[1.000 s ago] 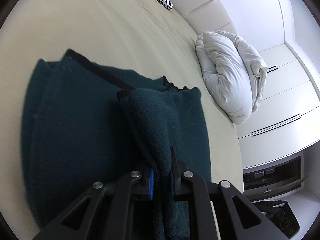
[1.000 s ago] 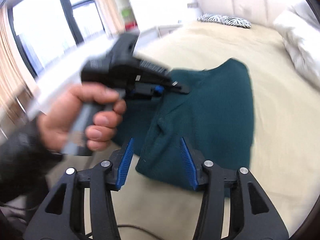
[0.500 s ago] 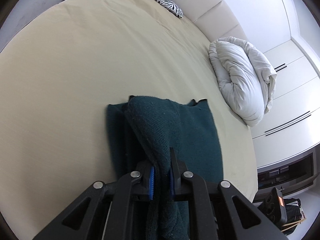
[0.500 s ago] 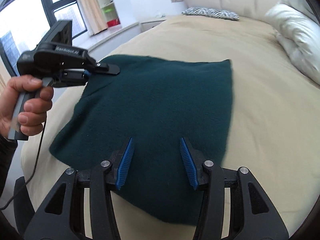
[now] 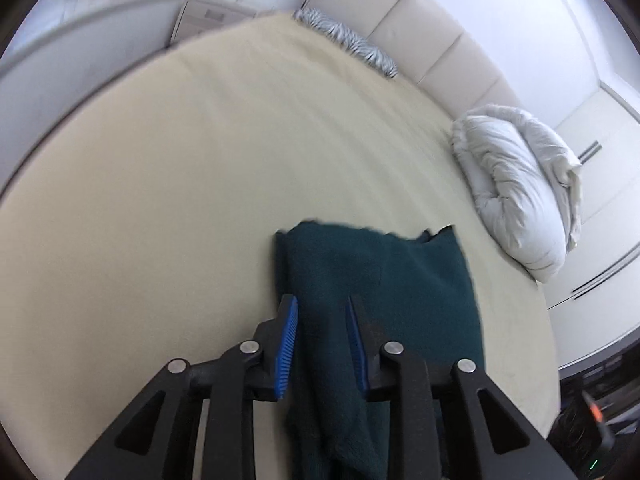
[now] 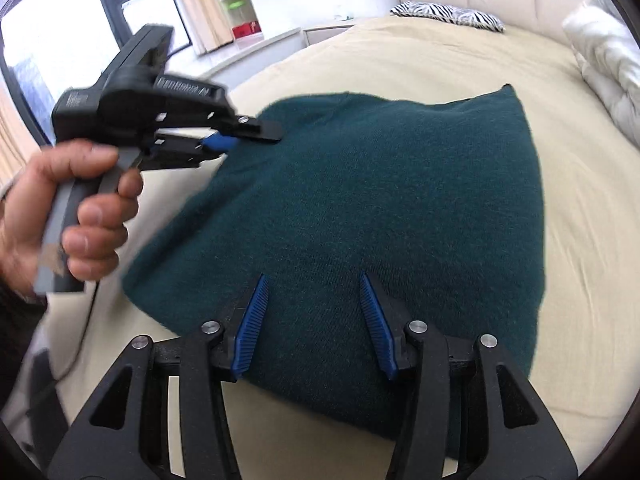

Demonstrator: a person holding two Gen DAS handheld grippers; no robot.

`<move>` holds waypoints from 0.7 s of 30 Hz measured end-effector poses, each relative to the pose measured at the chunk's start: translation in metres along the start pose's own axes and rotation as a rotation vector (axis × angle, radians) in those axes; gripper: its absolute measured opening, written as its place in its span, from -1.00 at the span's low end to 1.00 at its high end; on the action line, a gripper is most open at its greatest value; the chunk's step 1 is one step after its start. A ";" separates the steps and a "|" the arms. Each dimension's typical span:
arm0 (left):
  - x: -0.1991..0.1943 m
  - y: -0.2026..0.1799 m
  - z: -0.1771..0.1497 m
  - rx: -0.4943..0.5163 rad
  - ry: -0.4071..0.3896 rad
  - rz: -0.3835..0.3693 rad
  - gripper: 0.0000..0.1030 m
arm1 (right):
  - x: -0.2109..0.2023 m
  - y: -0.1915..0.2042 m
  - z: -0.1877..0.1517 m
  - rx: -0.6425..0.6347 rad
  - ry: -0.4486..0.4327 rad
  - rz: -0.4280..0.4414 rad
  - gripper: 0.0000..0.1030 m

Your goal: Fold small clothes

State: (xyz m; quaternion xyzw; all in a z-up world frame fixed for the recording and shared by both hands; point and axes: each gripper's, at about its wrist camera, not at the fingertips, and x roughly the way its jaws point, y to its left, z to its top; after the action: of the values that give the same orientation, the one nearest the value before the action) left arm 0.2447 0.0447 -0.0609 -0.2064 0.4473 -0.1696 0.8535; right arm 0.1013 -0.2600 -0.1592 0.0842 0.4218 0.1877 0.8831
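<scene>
A dark green knitted garment [image 6: 392,200] lies folded on the cream bed [image 6: 580,240]. In the left wrist view the garment [image 5: 400,292] runs from between the fingers away across the sheet. My left gripper [image 5: 320,312] is open, its blue pads apart with cloth lying loose between them; in the right wrist view it [image 6: 244,136] hovers at the garment's far left edge, held by a hand. My right gripper [image 6: 312,292] is open and empty just above the garment's near edge.
A white rolled duvet [image 5: 516,192] lies at the bed's right side. A zebra-print pillow [image 6: 448,12] rests at the padded headboard. White wardrobes [image 5: 600,240] stand to the right, windows and shelves [image 6: 224,4] to the left.
My left gripper has opened and let go of the garment fold it held. The garment has settled flat on the bed. My right gripper stayed open.
</scene>
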 end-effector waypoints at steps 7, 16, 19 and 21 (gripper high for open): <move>0.002 -0.061 -0.050 0.317 -0.006 0.120 -0.48 | -0.034 -0.051 0.013 0.222 -0.072 0.203 -0.10; 0.033 -0.034 -0.056 0.294 0.059 0.121 -0.61 | 0.000 -0.110 -0.022 0.400 0.035 0.312 -0.19; 0.037 -0.032 -0.056 0.282 0.056 0.104 -0.61 | -0.005 -0.115 -0.028 0.411 0.046 0.338 -0.19; 0.036 -0.032 -0.062 0.293 0.045 0.106 -0.62 | -0.010 -0.117 -0.029 0.376 0.069 0.329 -0.19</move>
State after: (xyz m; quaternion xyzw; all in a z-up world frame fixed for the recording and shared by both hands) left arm 0.2094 -0.0125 -0.1017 -0.0520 0.4471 -0.1921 0.8721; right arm 0.1031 -0.3709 -0.2065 0.3084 0.4596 0.2500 0.7945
